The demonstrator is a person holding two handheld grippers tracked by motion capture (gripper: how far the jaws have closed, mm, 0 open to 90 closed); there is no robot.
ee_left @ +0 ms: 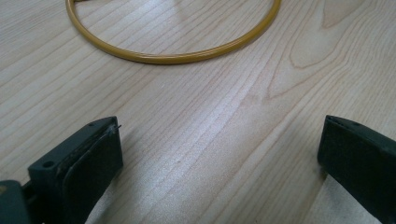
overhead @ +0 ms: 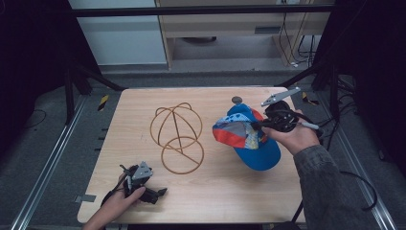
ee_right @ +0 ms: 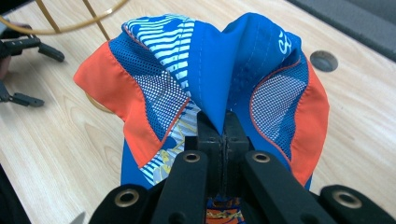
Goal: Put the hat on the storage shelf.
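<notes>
The right hand-held gripper (overhead: 261, 125) is clenched on a fold of the cap (overhead: 246, 136). In the right gripper view, the jaws meet on a pinch of blue fabric at the cap's (ee_right: 205, 88) crown, with orange and mesh panels spread to either side. The cap hangs from that grip, right of the wire frame (overhead: 177, 136), its brim pointing toward the near edge of the surface (overhead: 225, 191). A small grey disc (overhead: 236, 100) lies on the surface beyond the cap.

The left hand-held gripper (overhead: 160, 192) is released and rests near the surface's near edge, in front of the wire frame. In the left gripper view, its jaws stand wide apart over bare wood, with the frame's ring (ee_left: 173, 57) beyond them.
</notes>
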